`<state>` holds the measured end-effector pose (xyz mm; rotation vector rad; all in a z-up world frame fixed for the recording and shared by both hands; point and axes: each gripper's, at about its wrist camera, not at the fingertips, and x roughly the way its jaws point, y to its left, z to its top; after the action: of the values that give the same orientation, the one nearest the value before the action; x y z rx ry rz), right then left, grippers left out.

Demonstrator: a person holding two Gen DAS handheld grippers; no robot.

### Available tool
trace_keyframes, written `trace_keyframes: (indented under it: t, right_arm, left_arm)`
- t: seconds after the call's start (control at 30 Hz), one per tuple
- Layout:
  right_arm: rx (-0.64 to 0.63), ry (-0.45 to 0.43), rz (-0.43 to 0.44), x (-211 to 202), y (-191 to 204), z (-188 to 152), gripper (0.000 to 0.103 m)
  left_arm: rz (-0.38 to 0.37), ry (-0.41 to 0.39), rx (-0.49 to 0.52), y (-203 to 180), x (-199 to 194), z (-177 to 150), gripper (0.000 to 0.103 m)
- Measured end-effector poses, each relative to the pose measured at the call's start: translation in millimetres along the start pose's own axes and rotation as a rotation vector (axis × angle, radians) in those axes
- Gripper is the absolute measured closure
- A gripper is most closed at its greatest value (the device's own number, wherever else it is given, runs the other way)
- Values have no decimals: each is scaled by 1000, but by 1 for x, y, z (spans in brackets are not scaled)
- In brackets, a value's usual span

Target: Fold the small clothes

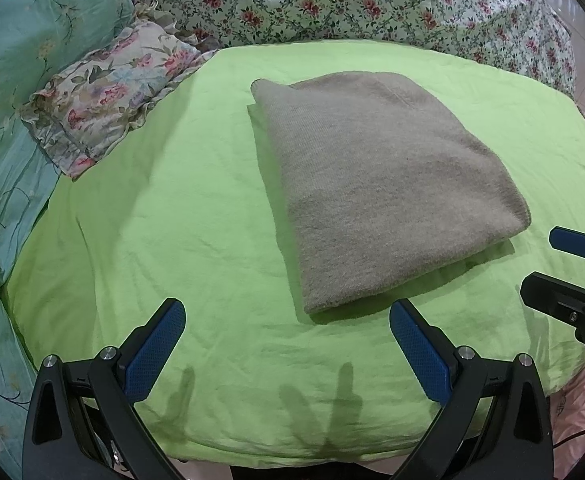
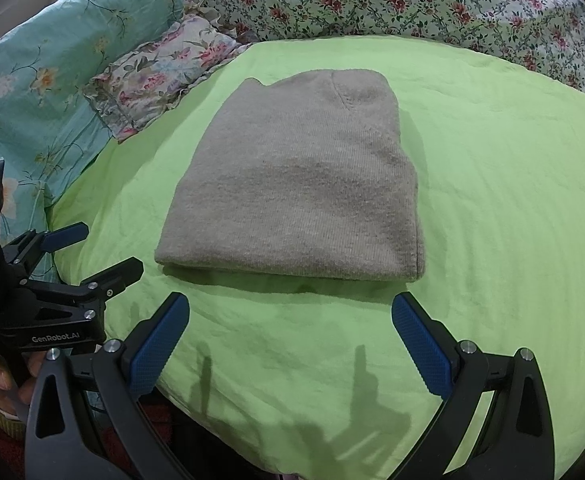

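A grey-brown knit garment [image 1: 376,184] is lying folded into a compact rectangle near the middle of the lime-green sheet [image 1: 172,220] covering the bed. Its layers are stacked flat, with the doubled edge facing the tools, so the fold is looking finished or close to it. A seam near the far end may be a sleeve or neckline tucked in, though the knit is too fuzzy there to say for sure.

The left tool [image 1: 288,344] is hovering just short of the garment's near corner, its blue pads spread wide and gripping nothing. The right tool [image 2: 290,344] is likewise hanging released in front of the near edge, jaws apart, touching no cloth. Both are sitting low and close, probably because that suits either a final smoothing or lifting the bundle away.

Around the sheet, a frilled floral pillow [image 1: 104,96] is resting at the far left, a teal quilt [image 1: 8,80] is bunching along the left side, and a rose-print cover [image 1: 372,4] is piling up behind. None of these is touching the garment. Nothing is standing between the tools and the garment, though the two tools are crowding each other on the near side.
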<state>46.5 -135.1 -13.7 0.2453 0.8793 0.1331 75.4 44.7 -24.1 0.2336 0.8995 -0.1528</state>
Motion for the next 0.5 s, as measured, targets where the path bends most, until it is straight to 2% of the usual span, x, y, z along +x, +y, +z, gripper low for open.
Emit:
trace_keyframes:
  t: [0.5]
  right_arm:
    - [-7, -11, -15, -1, -3, 5, 2]
  left_arm:
    - [8, -3, 3, 2, 1, 5, 1]
